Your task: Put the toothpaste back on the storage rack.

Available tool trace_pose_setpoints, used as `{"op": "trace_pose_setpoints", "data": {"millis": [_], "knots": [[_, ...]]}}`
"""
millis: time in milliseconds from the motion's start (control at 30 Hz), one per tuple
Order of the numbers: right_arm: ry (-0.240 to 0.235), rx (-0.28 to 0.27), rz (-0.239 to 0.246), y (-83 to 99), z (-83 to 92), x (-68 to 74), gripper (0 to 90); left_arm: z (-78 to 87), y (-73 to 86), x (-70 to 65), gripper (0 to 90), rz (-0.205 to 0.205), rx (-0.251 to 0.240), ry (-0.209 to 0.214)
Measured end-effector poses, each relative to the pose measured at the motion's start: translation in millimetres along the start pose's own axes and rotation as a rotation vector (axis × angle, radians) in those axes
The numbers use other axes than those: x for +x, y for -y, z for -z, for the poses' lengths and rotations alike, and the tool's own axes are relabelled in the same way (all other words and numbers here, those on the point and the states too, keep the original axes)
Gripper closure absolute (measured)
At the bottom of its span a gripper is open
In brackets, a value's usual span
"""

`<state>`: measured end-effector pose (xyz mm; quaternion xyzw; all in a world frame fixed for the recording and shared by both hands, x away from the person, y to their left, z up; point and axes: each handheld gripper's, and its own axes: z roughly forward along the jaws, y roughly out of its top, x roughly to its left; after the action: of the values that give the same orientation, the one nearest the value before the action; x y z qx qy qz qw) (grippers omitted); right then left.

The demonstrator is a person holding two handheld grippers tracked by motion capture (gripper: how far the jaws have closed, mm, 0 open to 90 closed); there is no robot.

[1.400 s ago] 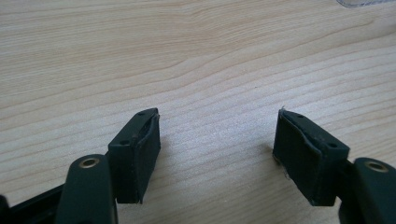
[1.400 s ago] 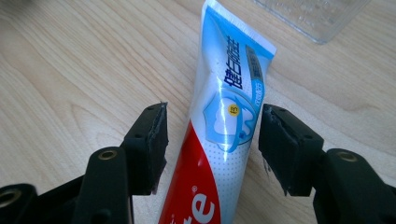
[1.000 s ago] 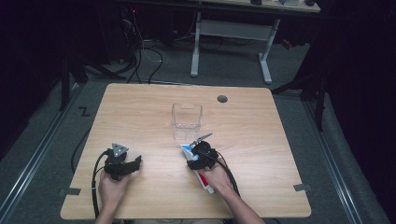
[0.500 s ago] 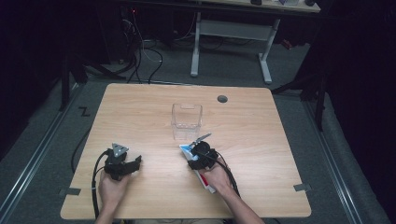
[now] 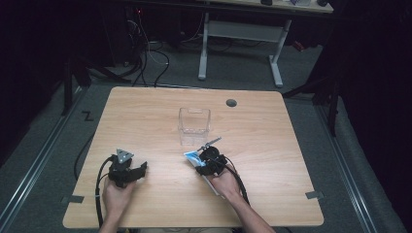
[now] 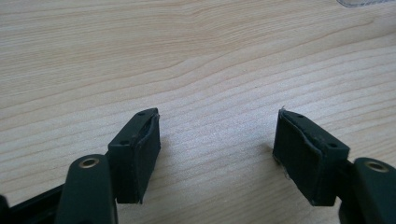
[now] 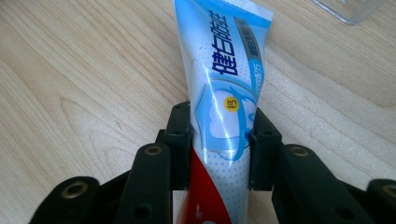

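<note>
A blue, white and red toothpaste tube (image 7: 223,88) lies between the jaws of my right gripper (image 7: 219,140), which is shut on its middle; its flat crimped end points away from me. From above, the tube (image 5: 192,158) and right gripper (image 5: 210,161) sit low over the table just in front of a clear plastic box (image 5: 194,121). Near the front left of the table (image 5: 145,116), my left gripper (image 5: 127,171) rests, and in its own view it (image 6: 217,147) stands open over bare wood with nothing between the jaws.
The clear box's corner (image 7: 350,9) shows at the top right of the right gripper view. A round cable hole (image 5: 231,103) sits at the table's far edge. A white desk frame (image 5: 240,34) and cables stand on the dark floor behind.
</note>
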<state>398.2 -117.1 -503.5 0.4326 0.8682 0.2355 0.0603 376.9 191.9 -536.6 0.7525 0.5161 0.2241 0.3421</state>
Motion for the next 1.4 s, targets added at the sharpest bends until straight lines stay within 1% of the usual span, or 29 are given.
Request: {"op": "trace_pose_setpoints", "data": {"millis": [67,200,267,300,400,433,467,500,533,700,733,767,867,900,933,967,1000,1100,1133,1200,1233,1300,1400], "knots": [[-0.007,-0.001,-0.002,0.2,0.1,-0.5,68.6,0.0,0.0,0.0,32.1,0.000,0.000,0.000],[-0.018,-0.001,0.014,0.4,0.9,0.5,69.6,0.1,-0.1,0.2,32.1,-0.001,0.002,0.002],[-0.020,-0.002,0.046,0.6,1.3,0.0,69.8,0.0,-0.1,0.1,32.1,0.000,0.000,0.001],[-0.023,0.001,0.026,1.2,2.1,1.7,69.8,0.1,-0.1,0.2,32.1,0.000,0.002,0.002],[-0.028,-0.005,0.034,1.3,4.0,1.6,70.0,0.1,-0.1,0.2,32.1,0.000,0.002,0.002],[-0.033,-0.019,0.031,1.7,7.1,2.1,70.1,0.0,-0.1,0.2,32.1,0.000,0.000,0.001],[-0.035,-0.020,0.019,2.1,9.0,2.8,70.1,0.1,-0.1,0.2,32.1,0.000,0.001,0.001],[-0.032,-0.027,0.040,2.0,9.9,1.8,70.0,0.0,-0.1,0.0,32.1,0.000,0.000,0.000],[-0.032,-0.027,0.040,2.0,9.9,1.8,70.0,0.0,-0.1,0.0,32.1,0.000,0.000,0.000],[-0.021,-0.058,0.062,1.5,24.0,2.3,70.0,0.1,-0.1,0.1,32.1,0.000,0.002,0.002],[-0.021,-0.058,0.062,1.5,24.0,2.3,70.0,0.1,-0.1,0.1,32.1,0.000,0.002,0.002],[-0.022,-0.077,0.067,-0.2,31.7,2.1,70.0,0.1,-0.1,0.2,32.1,0.000,0.002,0.001],[-0.042,-0.098,0.062,-1.9,39.6,0.3,69.9,0.1,0.0,0.2,32.1,0.001,0.000,0.001],[-0.043,-0.103,0.065,-2.4,42.2,-0.1,69.9,0.1,0.0,0.2,32.1,0.001,0.000,0.001],[-0.039,-0.107,0.056,-2.8,45.1,0.7,69.8,0.1,0.0,0.2,32.1,0.001,0.000,0.001],[-0.036,-0.117,0.070,-3.5,47.5,-0.1,69.8,0.1,0.0,0.2,32.1,0.001,0.000,0.001],[-0.034,-0.127,0.070,-4.0,49.9,0.2,69.8,0.1,-0.1,0.2,32.1,0.001,0.000,0.001],[-0.042,-0.156,0.071,-4.1,55.9,-1.3,69.6,0.1,0.0,0.2,32.1,0.002,0.000,0.001],[-0.042,-0.156,0.071,-4.1,55.9,-1.3,69.6,0.1,0.0,0.2,32.1,0.002,0.000,0.001],[-0.031,-0.180,0.077,-4.3,60.9,-1.3,69.4,0.1,0.0,0.3,32.1,0.001,0.000,0.001],[-0.033,-0.183,0.069,-4.3,62.0,-0.9,69.4,0.1,0.0,0.3,32.1,0.001,0.000,0.001],[-0.028,-0.197,0.078,-5.0,64.5,-1.9,69.4,0.1,0.0,0.3,32.1,0.001,0.000,0.001],[-0.015,-0.212,0.072,-5.8,68.0,-2.1,69.3,0.1,0.0,0.3,32.1,0.002,0.000,0.001]]}}
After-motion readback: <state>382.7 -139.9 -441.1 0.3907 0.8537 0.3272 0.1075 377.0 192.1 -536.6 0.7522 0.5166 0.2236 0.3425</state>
